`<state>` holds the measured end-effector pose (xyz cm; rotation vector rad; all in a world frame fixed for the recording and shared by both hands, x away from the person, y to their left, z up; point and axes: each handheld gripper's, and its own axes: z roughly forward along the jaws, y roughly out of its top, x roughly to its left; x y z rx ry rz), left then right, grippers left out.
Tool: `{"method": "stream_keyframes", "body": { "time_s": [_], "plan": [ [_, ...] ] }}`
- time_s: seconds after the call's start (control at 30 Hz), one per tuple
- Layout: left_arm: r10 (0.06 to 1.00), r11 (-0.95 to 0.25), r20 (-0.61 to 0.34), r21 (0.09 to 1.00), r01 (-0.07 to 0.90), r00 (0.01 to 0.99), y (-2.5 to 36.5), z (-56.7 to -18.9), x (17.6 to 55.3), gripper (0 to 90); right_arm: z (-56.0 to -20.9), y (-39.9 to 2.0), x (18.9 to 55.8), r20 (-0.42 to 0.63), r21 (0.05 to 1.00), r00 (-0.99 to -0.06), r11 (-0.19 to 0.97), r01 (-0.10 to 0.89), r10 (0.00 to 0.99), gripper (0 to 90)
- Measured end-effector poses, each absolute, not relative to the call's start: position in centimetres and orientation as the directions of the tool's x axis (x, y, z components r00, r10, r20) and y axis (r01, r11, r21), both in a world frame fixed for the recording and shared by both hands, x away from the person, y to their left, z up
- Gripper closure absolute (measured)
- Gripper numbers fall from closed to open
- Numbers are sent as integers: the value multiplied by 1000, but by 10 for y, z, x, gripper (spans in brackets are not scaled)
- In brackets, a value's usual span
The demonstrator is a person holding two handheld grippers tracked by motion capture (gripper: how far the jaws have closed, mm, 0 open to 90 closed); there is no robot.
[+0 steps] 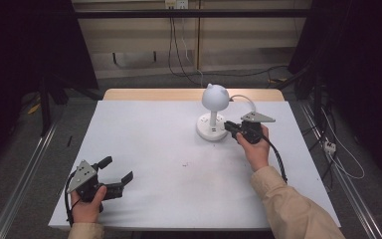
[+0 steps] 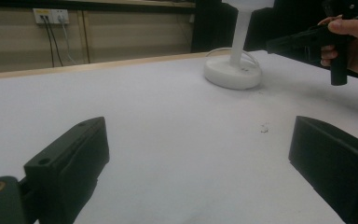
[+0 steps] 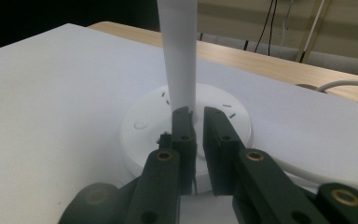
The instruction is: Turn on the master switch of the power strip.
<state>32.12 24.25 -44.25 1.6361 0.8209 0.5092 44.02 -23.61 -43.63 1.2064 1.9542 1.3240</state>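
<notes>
White table point(image 1: 154, 149), unmarked white lamp point(image 1: 214, 112), right gripper point(image 1: 229, 128) fingers nearly clenched, left gripper point(image 1: 117, 172) fingers spread.

Dim, cool overhead light leaves the white table point(image 1: 154, 149) evenly lit and its surroundings near black, shadows soft, both gripper views grainy and slightly soft, the near jaws blurred, no glare.

1. The white table point(image 1: 169, 149) has a wooden edge along its far side.
2. A white lamp point(image 1: 212, 127) stands on it, its round base just ahead of the right gripper point(image 1: 230, 128).
</notes>
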Motion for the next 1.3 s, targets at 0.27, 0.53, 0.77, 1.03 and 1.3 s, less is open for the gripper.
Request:
{"method": "stream_keyframes", "body": {
  "time_s": [0.27,0.53,0.77,1.03,1.3],
  "plan": [
    [745,-83,-99,968,239,659,243,-443,322,45,-439,-237,443,77,907,-479,138,398,874,900],
    [745,-86,-96,967,238,660,243,-443,322,45,-442,-236,445,69,901,-482,154,407,873,900],
    [746,-83,-99,968,239,659,243,-443,322,45,-443,-232,449,50,898,-481,171,406,875,900],
    [747,-78,-103,968,240,657,243,-443,322,45,-447,-228,452,36,900,-481,180,397,876,900],
    [744,-82,-100,967,240,660,243,-443,322,45,-449,-228,454,37,900,-470,174,399,882,900]
  ]
}}
